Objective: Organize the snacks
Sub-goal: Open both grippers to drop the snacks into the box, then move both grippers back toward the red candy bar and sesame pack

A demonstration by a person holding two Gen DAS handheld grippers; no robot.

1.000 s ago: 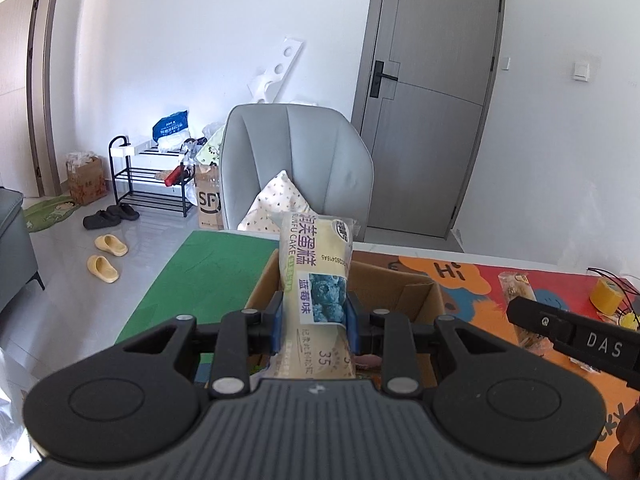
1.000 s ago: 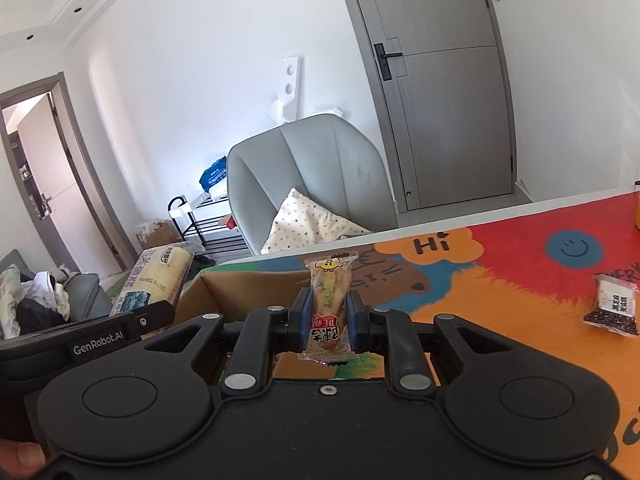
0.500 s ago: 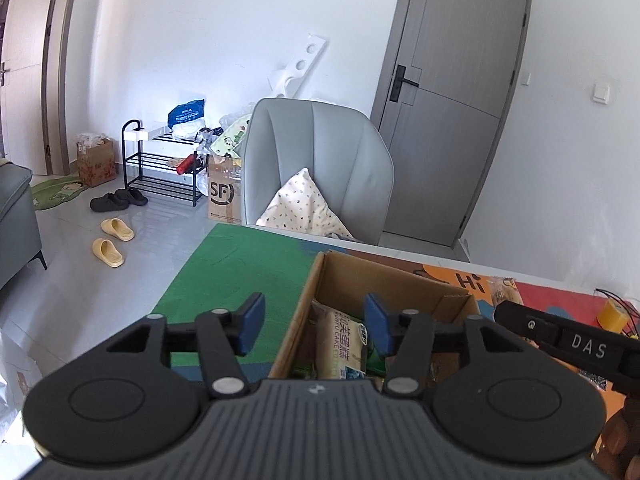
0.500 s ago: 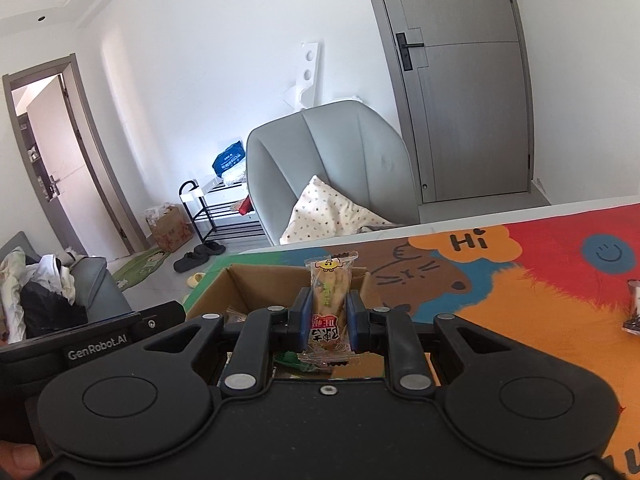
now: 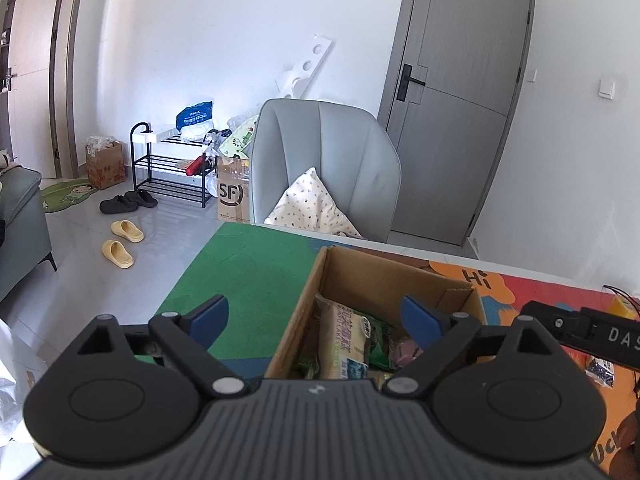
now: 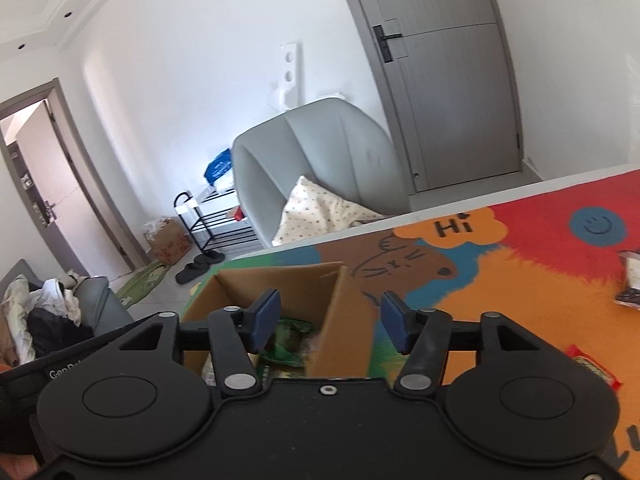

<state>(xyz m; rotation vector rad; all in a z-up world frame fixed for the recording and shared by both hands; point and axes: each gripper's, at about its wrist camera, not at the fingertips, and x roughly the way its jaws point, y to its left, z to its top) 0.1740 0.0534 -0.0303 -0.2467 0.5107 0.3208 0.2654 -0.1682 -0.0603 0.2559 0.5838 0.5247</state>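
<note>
An open cardboard box (image 5: 352,272) stands on the colourful table mat and holds several snack packets. The cream cake packet (image 5: 346,338) with green and purple print lies inside it. My left gripper (image 5: 316,318) is open and empty just above the box's left wall. The box also shows in the right wrist view (image 6: 280,284), with green packets (image 6: 290,340) inside. My right gripper (image 6: 328,322) is open and empty over the box's right wall. The right gripper's body (image 5: 584,336) shows at the right of the left wrist view.
More snack packets lie on the mat at the right: a black-and-white one (image 6: 632,284) and a red one (image 6: 596,368). A grey chair (image 5: 324,168) with a dotted cushion stands behind the table. The green mat part (image 5: 248,272) lies left of the box.
My left gripper opened and dropped the cake packet into the box. My right gripper then opened and let go of its small snack stick, which is no longer in view.
</note>
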